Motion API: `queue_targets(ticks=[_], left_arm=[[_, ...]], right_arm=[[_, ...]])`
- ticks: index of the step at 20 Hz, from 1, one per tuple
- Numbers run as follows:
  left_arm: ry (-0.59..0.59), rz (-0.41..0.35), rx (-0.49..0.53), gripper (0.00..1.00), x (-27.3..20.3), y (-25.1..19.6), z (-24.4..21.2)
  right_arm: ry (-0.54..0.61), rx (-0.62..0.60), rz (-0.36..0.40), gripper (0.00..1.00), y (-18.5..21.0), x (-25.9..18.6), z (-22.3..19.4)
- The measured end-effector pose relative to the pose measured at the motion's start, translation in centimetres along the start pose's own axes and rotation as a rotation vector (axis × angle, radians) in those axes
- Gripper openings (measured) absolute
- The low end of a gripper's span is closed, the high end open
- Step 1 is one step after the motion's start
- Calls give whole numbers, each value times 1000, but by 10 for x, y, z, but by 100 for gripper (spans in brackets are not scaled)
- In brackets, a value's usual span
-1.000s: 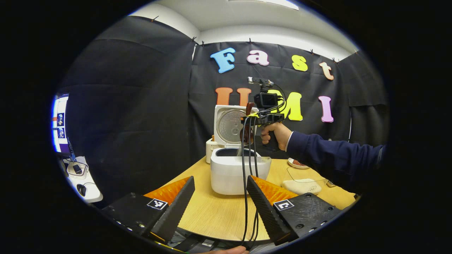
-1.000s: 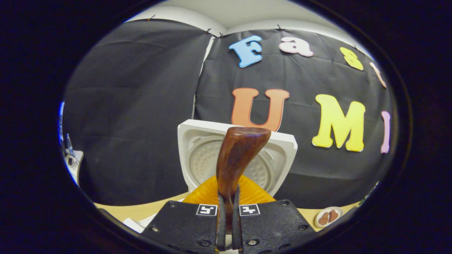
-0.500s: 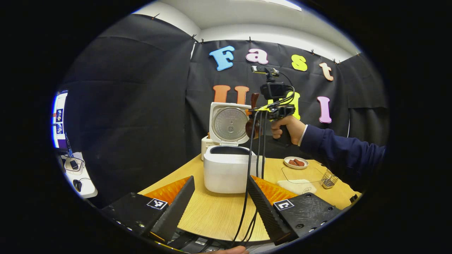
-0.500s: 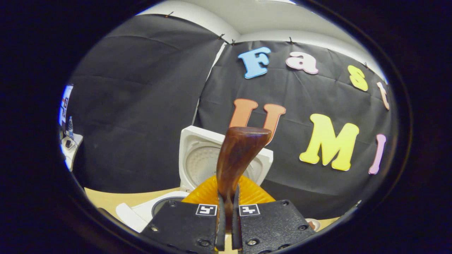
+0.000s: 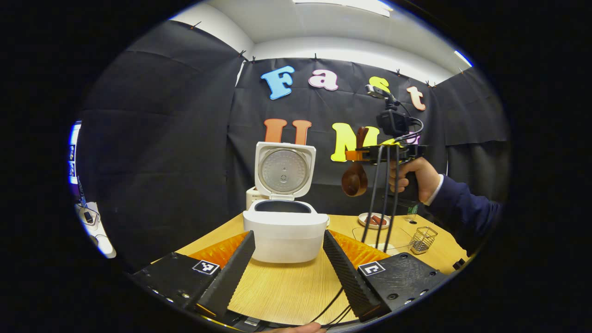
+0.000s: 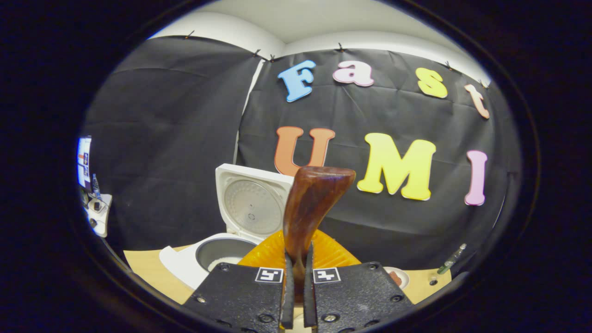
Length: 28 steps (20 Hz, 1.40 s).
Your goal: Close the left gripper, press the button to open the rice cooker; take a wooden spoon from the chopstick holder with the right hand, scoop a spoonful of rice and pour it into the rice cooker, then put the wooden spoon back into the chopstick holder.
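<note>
Step in hand: returning the wooden spoon (image 6: 309, 208), clamped by its handle in the right gripper (image 6: 296, 296), bowl hanging down, right of the open rice cooker (image 5: 284, 226). Left gripper (image 5: 287, 263): fingers apart, holding nothing. Next move, by judgement: lower the spoon upright into the wire chopstick holder (image 5: 423, 239), then release.

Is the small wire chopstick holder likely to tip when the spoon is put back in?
Probably yes: the chopstick holder looks like thin open mesh, so likely light, and it stands free on the table. The wooden spoon looks longer than it, so it may lever it over.
</note>
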<state>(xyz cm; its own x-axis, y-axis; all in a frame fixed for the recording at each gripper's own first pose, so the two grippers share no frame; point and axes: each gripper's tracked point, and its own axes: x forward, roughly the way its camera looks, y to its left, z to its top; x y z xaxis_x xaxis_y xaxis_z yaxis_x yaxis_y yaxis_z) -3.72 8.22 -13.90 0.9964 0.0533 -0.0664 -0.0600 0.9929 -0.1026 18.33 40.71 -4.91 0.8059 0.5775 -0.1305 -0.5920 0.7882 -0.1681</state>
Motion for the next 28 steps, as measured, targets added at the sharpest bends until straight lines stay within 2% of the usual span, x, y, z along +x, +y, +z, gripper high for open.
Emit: queue_targets(ticks=[5, 7, 10, 11, 13, 14, 16, 18, 25, 28], left_arm=[[-42, -53, 3, 93, 14, -27, 15], [-42, -64, 5, 94, 20, -35, 15], [-47, -85, 1, 94, 26, -50, 18], [-49, -89, -4, 94, 28, -55, 18], [-45, -99, -9, 94, 30, -64, 17], [-40, -104, -4, 94, 32, -68, 17], [-41, -96, 15, 94, 34, -71, 18], [-61, -97, 26, 94, 35, -77, 24], [-90, -165, 7, 93, 53, -117, 32], [-87, -196, 22, 94, 63, -130, 36]], right_arm=[[37, 72, -113, 12, -70, -58, -12], [40, 89, -136, 12, -91, -79, -18], [52, 140, -196, 9, -132, -107, -33], [50, 162, -216, 12, -145, -114, -37], [44, 202, -249, 10, -167, -128, -47], [45, 214, -264, 9, -178, -133, -53], [52, 235, -297, 12, -199, -142, -68], [65, 265, -320, 10, -216, -150, -84], [137, 304, -392, 12, -265, -166, -144], [132, 314, -424, 12, -284, -174, -162]])
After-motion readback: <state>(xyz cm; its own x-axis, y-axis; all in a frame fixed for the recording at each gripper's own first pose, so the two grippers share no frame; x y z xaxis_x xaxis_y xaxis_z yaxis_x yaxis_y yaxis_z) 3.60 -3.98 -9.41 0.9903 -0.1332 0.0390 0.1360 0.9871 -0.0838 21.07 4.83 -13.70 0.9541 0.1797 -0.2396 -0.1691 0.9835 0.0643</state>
